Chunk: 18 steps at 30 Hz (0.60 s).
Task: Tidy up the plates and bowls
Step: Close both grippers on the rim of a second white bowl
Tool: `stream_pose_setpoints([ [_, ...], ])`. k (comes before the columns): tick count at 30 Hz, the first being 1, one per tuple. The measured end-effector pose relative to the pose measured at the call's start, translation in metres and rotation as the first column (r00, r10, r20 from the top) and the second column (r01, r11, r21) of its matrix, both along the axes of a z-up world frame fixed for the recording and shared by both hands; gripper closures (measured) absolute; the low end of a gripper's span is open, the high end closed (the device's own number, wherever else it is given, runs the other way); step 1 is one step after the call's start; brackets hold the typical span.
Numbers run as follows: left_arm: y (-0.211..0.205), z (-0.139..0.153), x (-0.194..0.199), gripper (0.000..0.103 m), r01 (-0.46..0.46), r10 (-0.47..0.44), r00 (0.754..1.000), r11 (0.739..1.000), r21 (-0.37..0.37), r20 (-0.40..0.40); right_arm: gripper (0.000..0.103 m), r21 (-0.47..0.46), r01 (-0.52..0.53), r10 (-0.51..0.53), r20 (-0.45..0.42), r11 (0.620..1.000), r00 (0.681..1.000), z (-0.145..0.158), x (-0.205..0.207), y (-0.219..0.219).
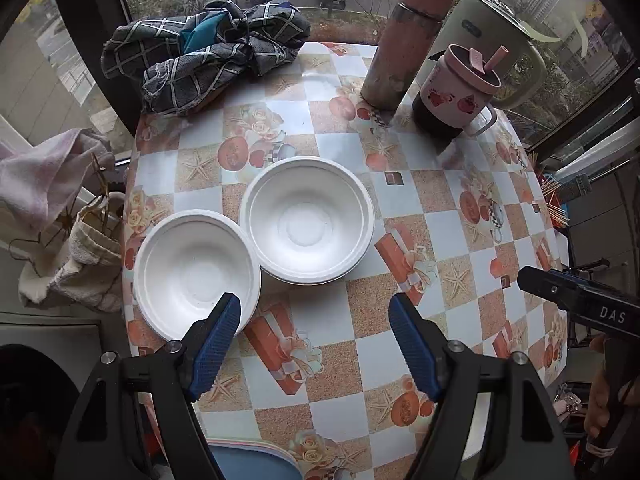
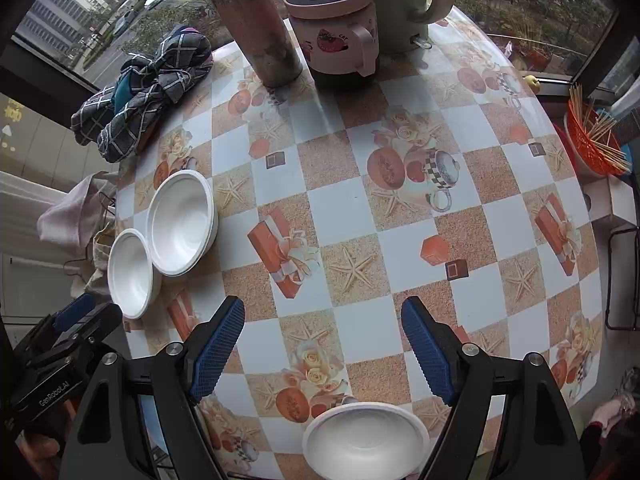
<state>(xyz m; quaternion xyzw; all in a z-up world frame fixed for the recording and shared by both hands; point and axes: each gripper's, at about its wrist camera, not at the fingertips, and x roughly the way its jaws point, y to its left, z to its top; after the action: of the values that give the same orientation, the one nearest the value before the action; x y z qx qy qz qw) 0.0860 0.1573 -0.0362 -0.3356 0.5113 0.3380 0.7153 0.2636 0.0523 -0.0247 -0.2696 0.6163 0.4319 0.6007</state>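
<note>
The left gripper [image 1: 314,314] hangs over a patterned table [image 1: 400,208], blue-padded jaws apart and empty. Just beyond its left pad sits a smaller white bowl [image 1: 192,264], its rim touching a wider white bowl [image 1: 308,220] that appears stacked on another. The right gripper [image 2: 322,318] is likewise spread and empty above the bare cloth; a third white bowl [image 2: 364,440], shallow and ridged, lies near the table's edge beneath it.

Three white bowls [image 2: 182,222], two cups [image 2: 334,28].
</note>
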Motion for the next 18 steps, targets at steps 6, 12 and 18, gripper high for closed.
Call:
stream_pose_setpoints([
  [6,0.06,-0.038,0.011,0.023,-0.026,0.026,0.997,1.0,0.002,-0.077,0.021,-0.048,-0.057,0.052,-0.088,0.997,0.995,-0.042,-0.026,0.056],
  [12,0.098,-0.082,0.027,0.023,0.019,-0.015,0.985,1.0,0.024,-0.173,0.021,-0.078,-0.058,0.046,-0.145,0.995,0.988,-0.083,-0.05,0.083],
  [18,0.113,-0.118,0.04,0.023,0.073,-0.07,0.962,0.997,0.0,-0.264,0.021,-0.086,-0.05,0.032,-0.193,0.995,0.981,-0.11,-0.065,0.097],
])
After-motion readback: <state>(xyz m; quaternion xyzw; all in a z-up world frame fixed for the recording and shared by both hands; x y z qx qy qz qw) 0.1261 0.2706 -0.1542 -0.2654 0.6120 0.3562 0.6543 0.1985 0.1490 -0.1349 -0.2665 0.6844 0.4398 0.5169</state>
